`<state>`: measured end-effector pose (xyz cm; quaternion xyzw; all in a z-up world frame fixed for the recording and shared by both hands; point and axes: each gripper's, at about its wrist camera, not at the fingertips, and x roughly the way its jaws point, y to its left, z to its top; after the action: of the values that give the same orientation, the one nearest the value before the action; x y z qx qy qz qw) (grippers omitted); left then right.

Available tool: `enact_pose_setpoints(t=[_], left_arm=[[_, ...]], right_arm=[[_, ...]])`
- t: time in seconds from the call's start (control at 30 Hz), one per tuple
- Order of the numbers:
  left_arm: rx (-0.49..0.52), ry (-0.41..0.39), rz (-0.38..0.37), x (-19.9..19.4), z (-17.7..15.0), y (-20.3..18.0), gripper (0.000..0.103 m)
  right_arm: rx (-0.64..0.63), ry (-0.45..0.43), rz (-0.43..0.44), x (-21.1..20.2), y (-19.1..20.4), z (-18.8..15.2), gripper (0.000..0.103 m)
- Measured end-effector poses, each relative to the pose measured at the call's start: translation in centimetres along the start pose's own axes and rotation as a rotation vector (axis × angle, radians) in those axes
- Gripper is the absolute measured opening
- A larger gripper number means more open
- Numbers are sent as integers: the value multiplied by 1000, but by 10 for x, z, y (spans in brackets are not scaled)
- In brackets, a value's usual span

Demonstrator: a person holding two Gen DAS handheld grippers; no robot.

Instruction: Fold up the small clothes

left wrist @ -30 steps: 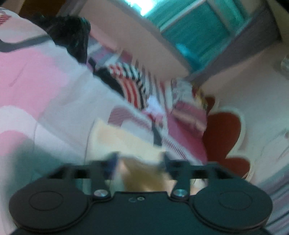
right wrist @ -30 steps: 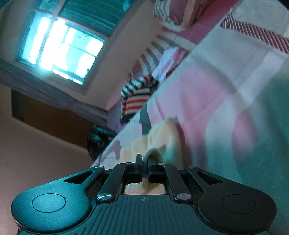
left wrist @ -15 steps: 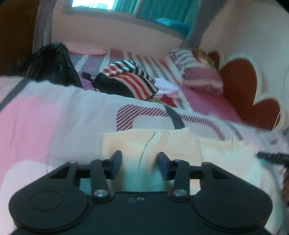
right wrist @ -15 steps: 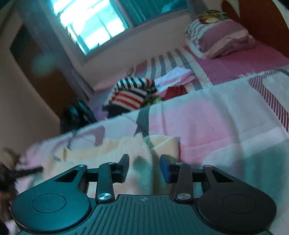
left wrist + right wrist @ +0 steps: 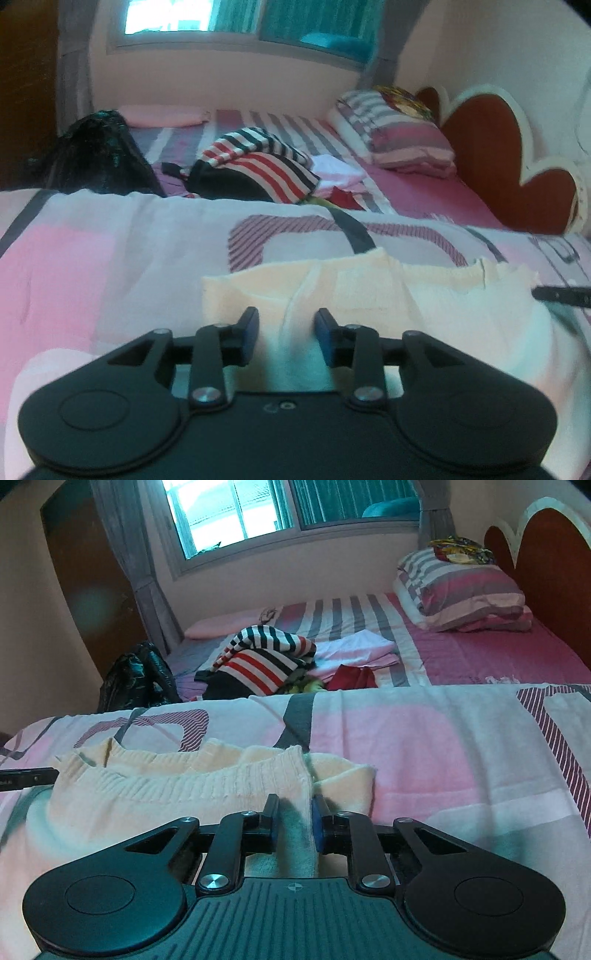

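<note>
A cream knitted garment lies folded on the pink and white patterned bedspread. My left gripper is open, its fingers straddling the garment's near left part without pinching it. In the right wrist view the same cream garment shows its ribbed edge. My right gripper is open, its fingers either side of the garment's right fold. The tip of the other gripper shows at the edge of each view.
A pile of clothes with a red, white and black striped top lies farther back on the bed. A black bag sits at the left. Striped pillows and a heart-shaped headboard are at the right.
Both grippers have opened and let go of the cream garment, which now lies flat on the bedspread. Both views have levelled out from a steep tilt.
</note>
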<state>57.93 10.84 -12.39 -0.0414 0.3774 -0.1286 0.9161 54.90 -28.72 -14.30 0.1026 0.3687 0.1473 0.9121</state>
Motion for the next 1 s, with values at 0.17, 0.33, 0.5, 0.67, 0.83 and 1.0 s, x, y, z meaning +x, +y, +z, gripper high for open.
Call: enact_pose_setpoints(t=[0.17, 0.33, 0.5, 0.67, 0.83, 1.0], left_arm=[[24, 23, -42, 3, 4, -7, 3], [-22, -186, 25, -26, -3, -7, 1], [-32, -181, 79, -17, -5, -9, 1], [-11, -84, 116, 4, -8, -13, 2], [42, -121, 217, -16, 2, -19, 48], [172, -116, 89, -15, 12, -75, 76]], right_arm=[[-14, -2, -11, -5, 1, 0, 16], [-49, -63, -38, -19, 8, 1, 1], [-34, -169, -56, -29, 0, 2, 1], [10, -57, -70, 2, -8, -3, 1], [40, -93, -116, -14, -9, 9, 40], [-48, -146, -5, -20, 38, 13, 57]])
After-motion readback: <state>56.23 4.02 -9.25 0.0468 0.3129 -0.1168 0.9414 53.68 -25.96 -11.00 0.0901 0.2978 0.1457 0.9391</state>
